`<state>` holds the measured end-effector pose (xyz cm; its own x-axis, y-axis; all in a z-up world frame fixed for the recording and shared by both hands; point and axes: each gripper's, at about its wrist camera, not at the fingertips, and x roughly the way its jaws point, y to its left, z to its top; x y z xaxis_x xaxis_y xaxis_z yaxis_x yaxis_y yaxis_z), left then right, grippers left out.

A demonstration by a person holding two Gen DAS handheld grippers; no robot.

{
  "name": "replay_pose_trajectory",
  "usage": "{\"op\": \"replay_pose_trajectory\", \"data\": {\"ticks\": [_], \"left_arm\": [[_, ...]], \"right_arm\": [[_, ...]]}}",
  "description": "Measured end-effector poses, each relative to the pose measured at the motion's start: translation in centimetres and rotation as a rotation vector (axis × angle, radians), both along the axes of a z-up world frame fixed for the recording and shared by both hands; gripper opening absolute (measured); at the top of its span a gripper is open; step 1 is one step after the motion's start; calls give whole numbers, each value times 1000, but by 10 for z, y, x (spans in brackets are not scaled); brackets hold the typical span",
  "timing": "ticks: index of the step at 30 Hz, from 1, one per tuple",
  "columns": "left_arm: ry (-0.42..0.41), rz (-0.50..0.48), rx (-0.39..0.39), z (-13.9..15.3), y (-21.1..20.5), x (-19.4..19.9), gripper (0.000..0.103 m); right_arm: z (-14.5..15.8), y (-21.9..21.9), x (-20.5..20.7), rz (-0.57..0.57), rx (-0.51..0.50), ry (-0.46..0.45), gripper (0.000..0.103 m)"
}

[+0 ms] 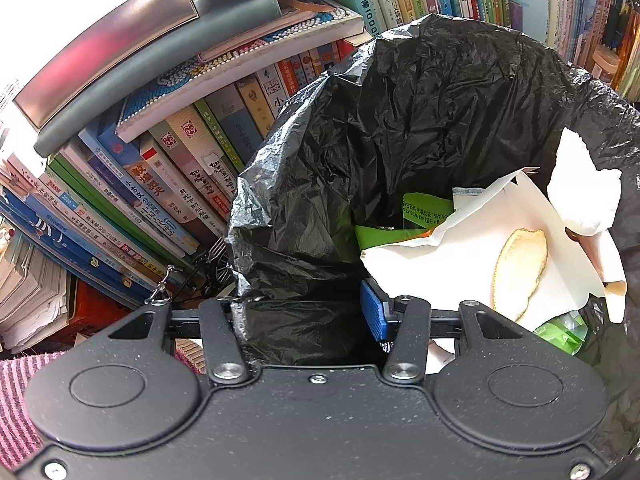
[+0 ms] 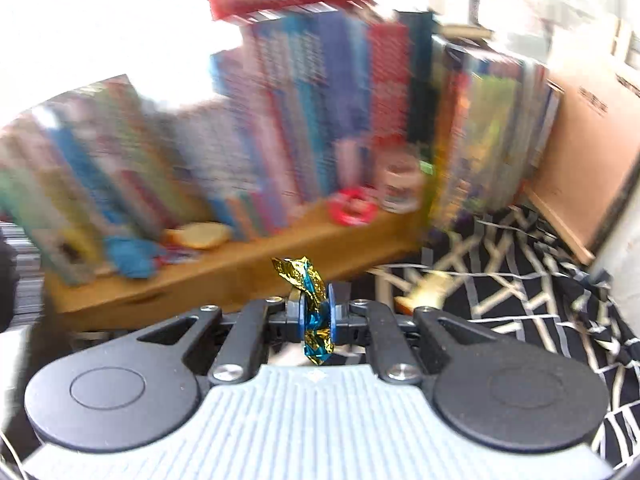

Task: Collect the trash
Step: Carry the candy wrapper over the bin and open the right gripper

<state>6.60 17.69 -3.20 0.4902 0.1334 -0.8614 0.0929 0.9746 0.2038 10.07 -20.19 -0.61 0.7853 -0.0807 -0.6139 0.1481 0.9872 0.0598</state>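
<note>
Pinching foil wrapper (image 2: 311,304) (blurred, possibly clear of shelf edge (image 2: 224,276)).

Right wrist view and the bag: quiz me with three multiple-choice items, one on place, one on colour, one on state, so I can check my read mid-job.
1. Where does the pale peel slice lie?
A. on white paper in the black trash bag
B. on the patterned cloth
C. on a bookshelf

2. What colours is the crumpled foil wrapper?
A. red and white
B. gold and blue
C. plain silver

3. How does the right gripper stand?
A. wide open, empty
B. shut on nothing
C. shut on the foil wrapper

Answers:
1 A: the peel rests on the white paper inside the black trash bag, whose edge the left gripper grips.
2 B: gold and blue folds show between the fingers.
3 C: both pads press the wrapper's sides.
</note>
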Motion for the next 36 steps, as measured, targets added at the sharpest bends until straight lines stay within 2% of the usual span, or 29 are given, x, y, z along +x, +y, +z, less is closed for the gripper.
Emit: {"op": "replay_pose_trajectory", "data": {"ticks": [5,11,14,19,20,21,23,25,28,36], "left_arm": [[-4,1,2,0,-1,-1,47],[-9,0,5,1,-2,-1,47],[-9,0,5,1,-1,-1,47],[-10,-1,4,1,-1,-1,47],[-10,-1,4,1,-1,-1,47],[-10,-2,4,1,-1,-2,47],[-11,-2,2,1,-1,-2,47],[-11,-3,1,1,0,-2,47],[-11,-3,1,1,0,-2,47],[-11,-1,1,1,-1,-2,47]], "right_arm": [[32,33,-35,147,108,-118,15],[62,76,-59,378,201,-195,17],[62,100,-64,468,215,-184,19],[42,128,-64,551,189,-118,24],[39,132,-64,558,182,-108,29],[36,134,-64,559,172,-100,43],[33,136,-66,567,156,-95,52],[33,138,-67,574,145,-105,66],[36,138,-70,582,138,-119,75],[42,130,-71,593,163,-153,86]]}}
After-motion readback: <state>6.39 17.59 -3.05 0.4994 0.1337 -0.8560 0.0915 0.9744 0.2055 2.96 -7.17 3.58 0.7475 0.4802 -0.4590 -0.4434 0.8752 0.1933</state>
